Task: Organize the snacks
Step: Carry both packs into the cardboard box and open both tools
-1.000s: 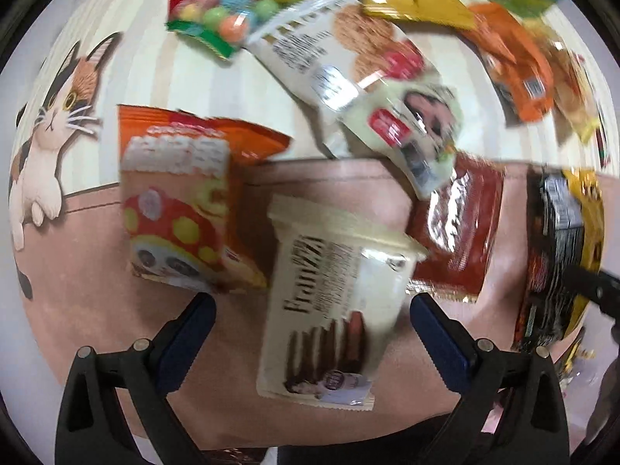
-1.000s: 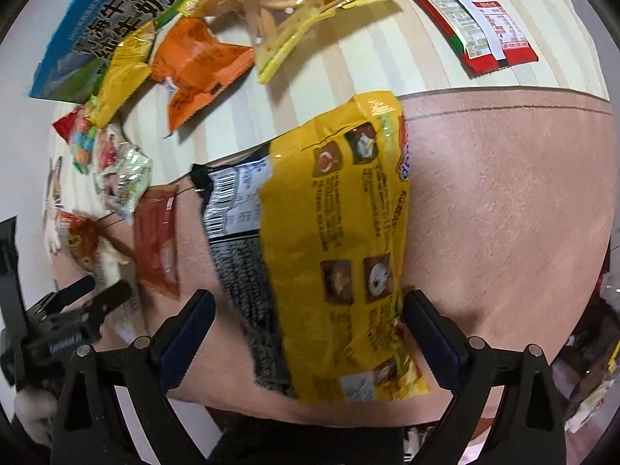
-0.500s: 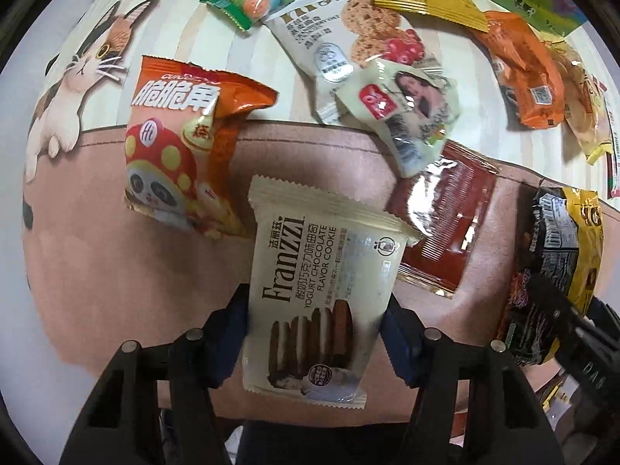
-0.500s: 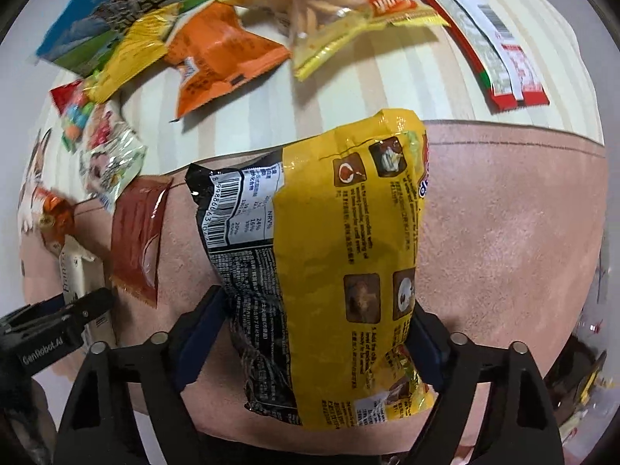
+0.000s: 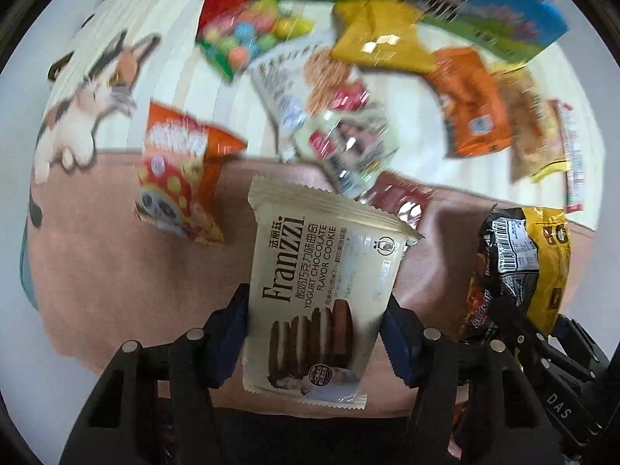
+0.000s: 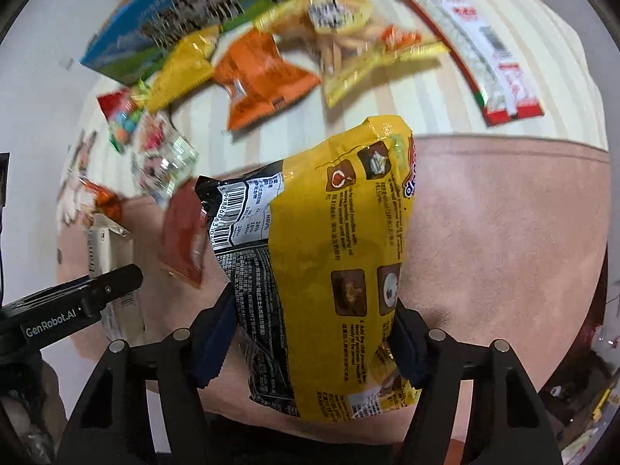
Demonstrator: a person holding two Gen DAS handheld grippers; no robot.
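My left gripper [image 5: 316, 321] is shut on a cream Franzzi cookie packet [image 5: 321, 283] and holds it above the pink mat [image 5: 116, 271]. My right gripper [image 6: 312, 325] is shut on a yellow and black noodle bag [image 6: 321, 255], lifted off the mat [image 6: 503, 240]. The noodle bag also shows at the right of the left wrist view [image 5: 523, 263]. The cookie packet shows at the left of the right wrist view [image 6: 112, 271].
Several snack packs lie beyond on the striped cloth: an orange mushroom bag [image 5: 178, 174], a candy bag [image 5: 244, 35], a dark red pack [image 5: 399, 201], an orange pack [image 6: 259, 77], a yellow pack [image 5: 379, 38], a blue box [image 6: 186, 11], a long red-edged pack [image 6: 476, 54].
Both grippers closed from open onto their packs. Now both packs are lifted off the mat and the views have pulled back and up.
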